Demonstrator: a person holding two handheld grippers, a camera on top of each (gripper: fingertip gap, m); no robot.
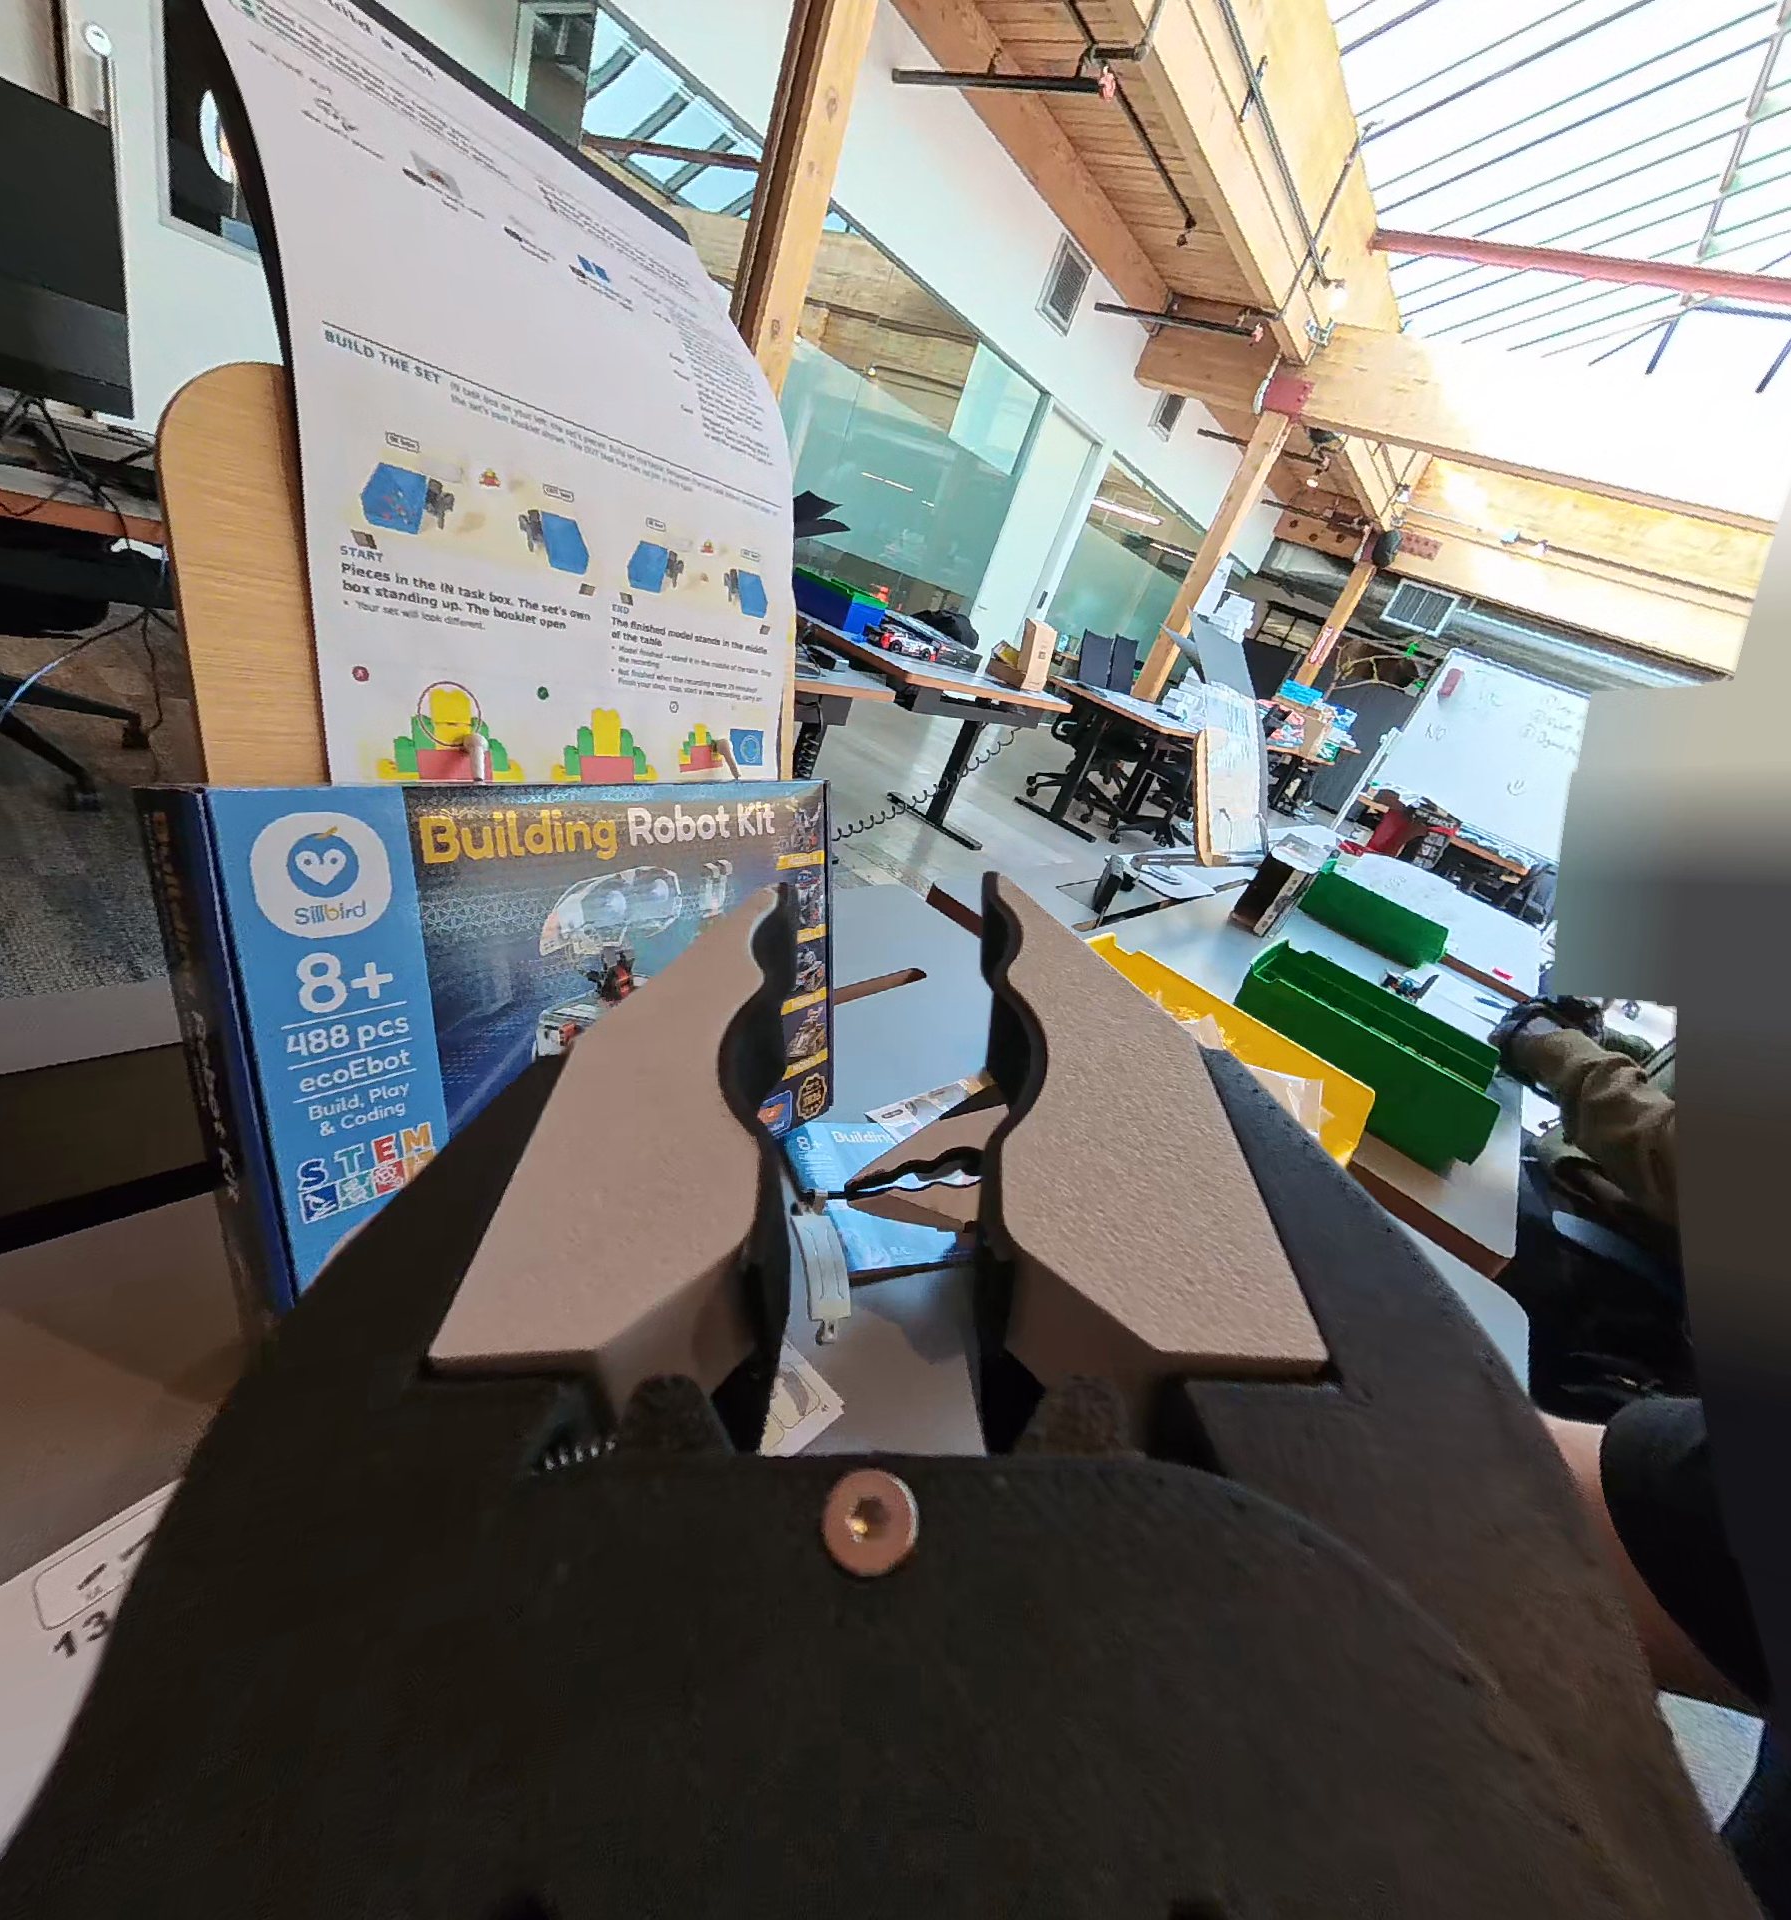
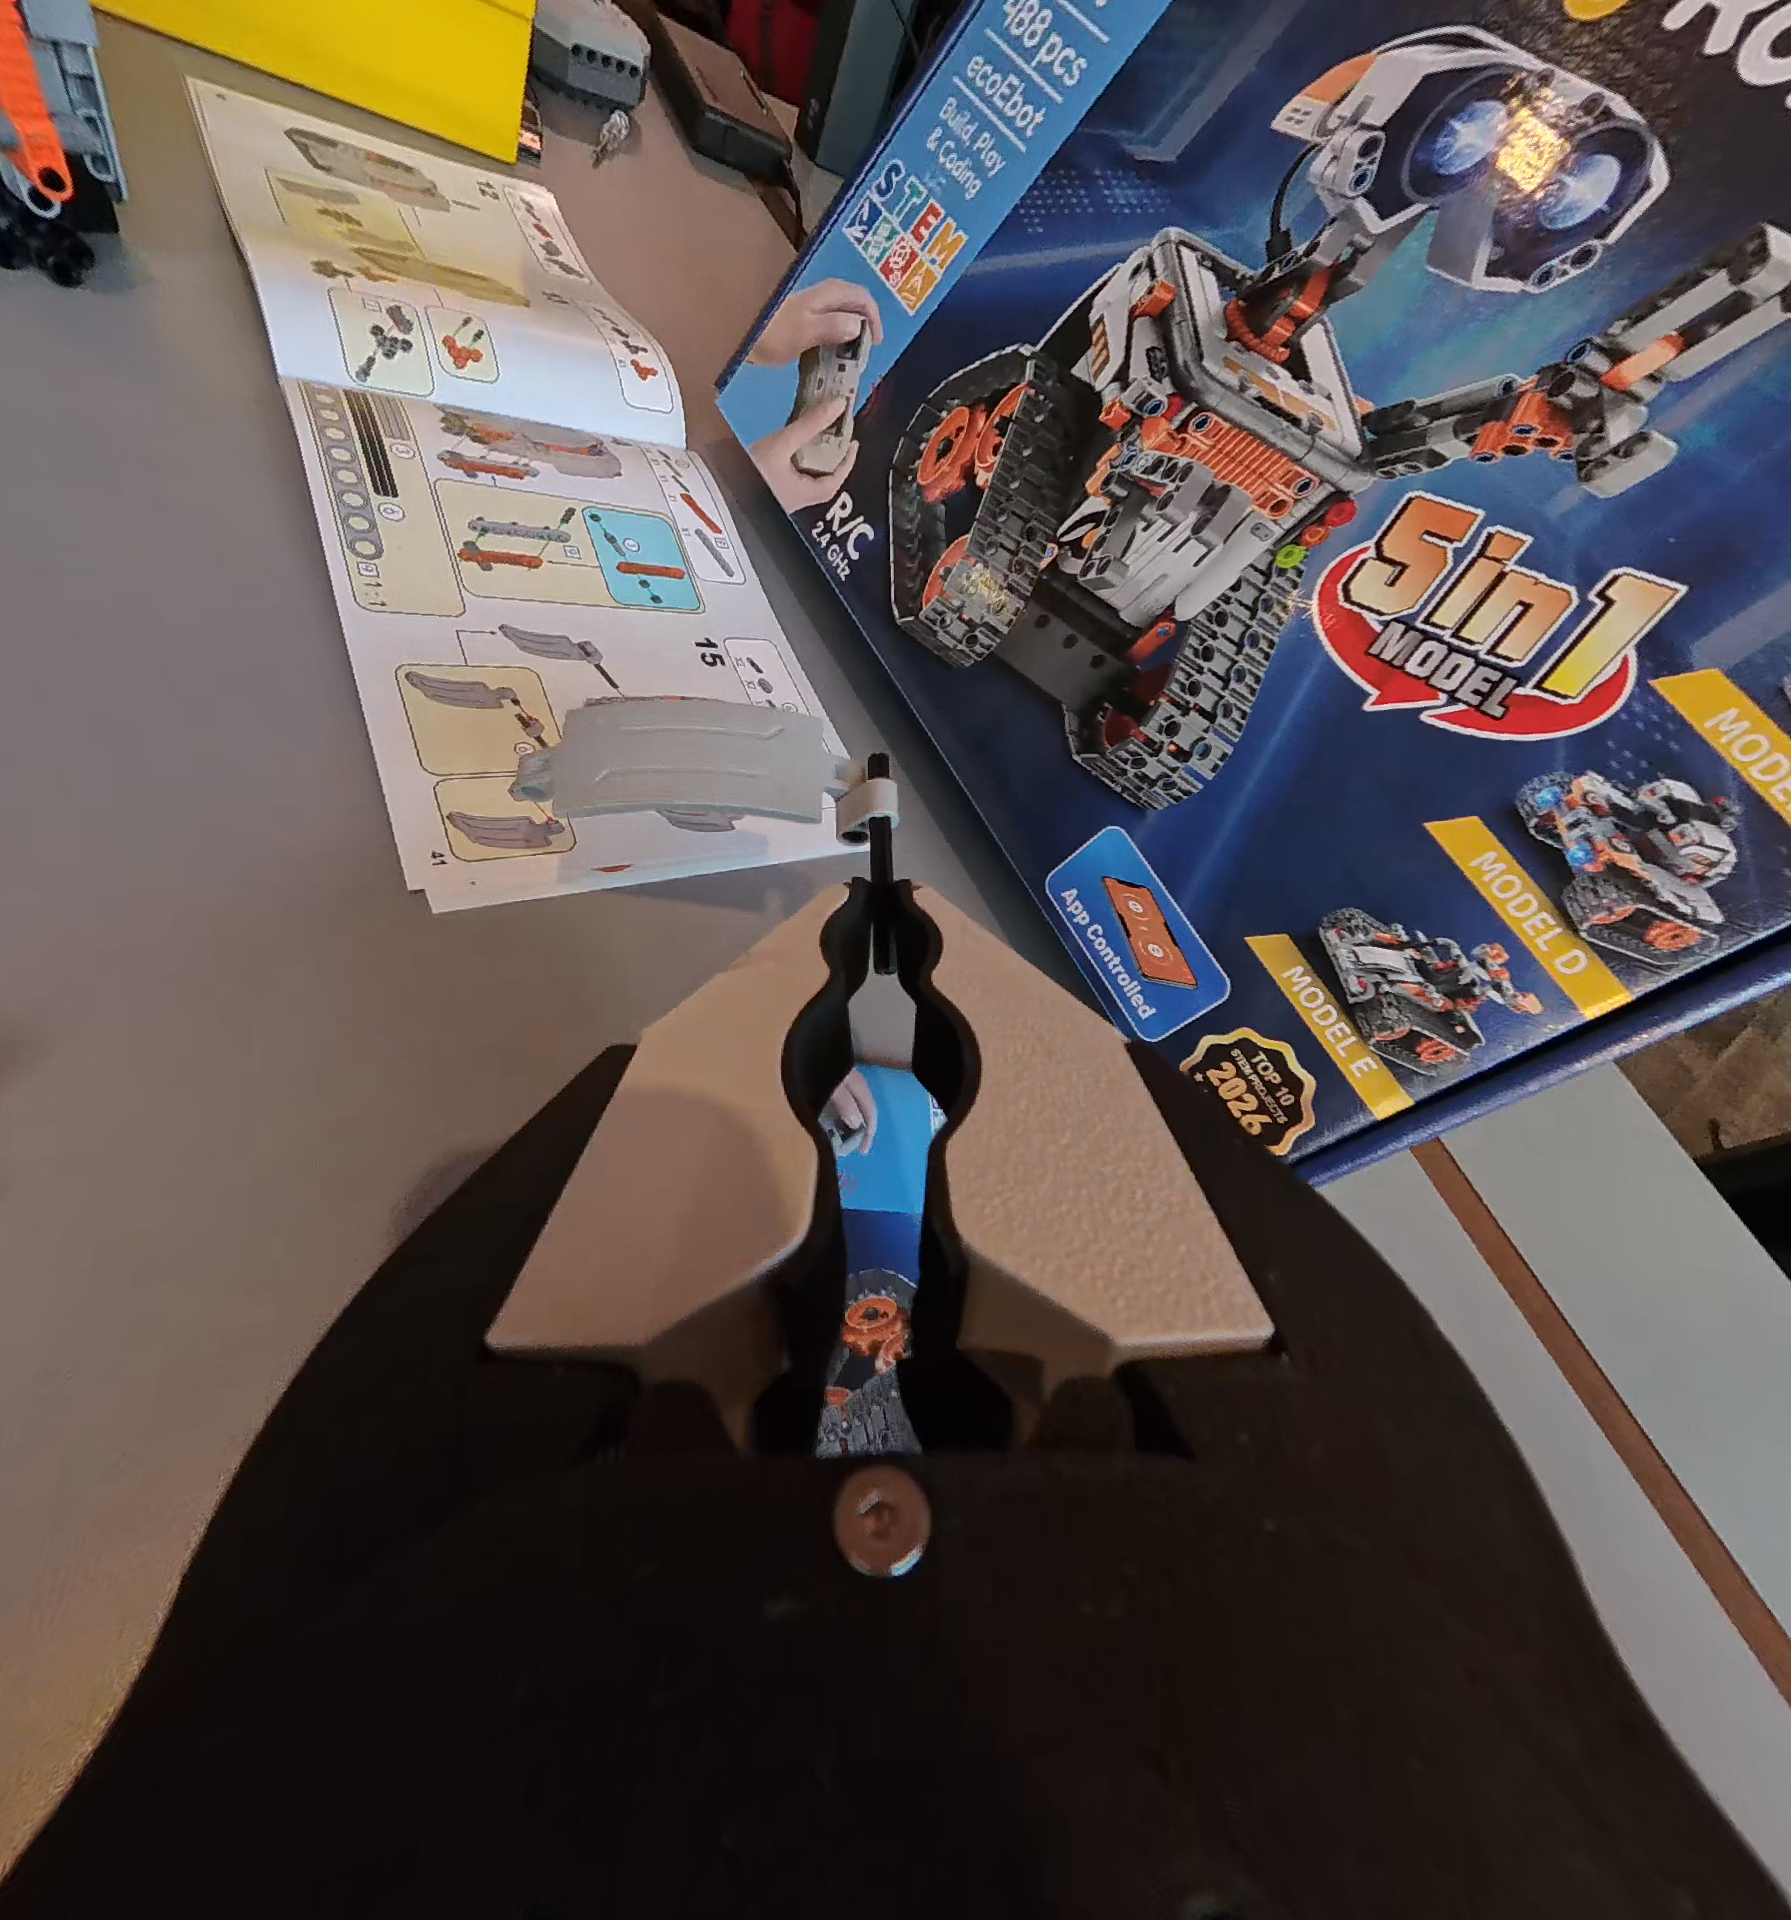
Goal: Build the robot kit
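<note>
My right gripper (image 2: 880, 899) is shut on a thin black axle pin (image 2: 878, 847). The pin runs through a small grey connector on the end of a grey curved panel (image 2: 683, 769). The panel lies on the open instruction booklet (image 2: 496, 499) on the grey table. My left gripper (image 1: 886, 904) is open and empty, held above the table and facing the standing blue kit box (image 1: 496, 997). Between its fingers, farther off, show the right gripper (image 1: 912, 1182) and the grey panel (image 1: 823, 1278). The kit box (image 2: 1286, 520) also fills the right of the right wrist view.
A printed sheet (image 1: 517, 436) leans on a wooden stand behind the box. A yellow bin (image 1: 1275, 1049) and green bins (image 1: 1379, 1049) stand to the right. A partly built grey and orange model (image 2: 8, 94) sits at the far left. A person's sleeve (image 1: 1597, 1091) is at the right edge. Tip to tip, the grippers are about 30 cm apart.
</note>
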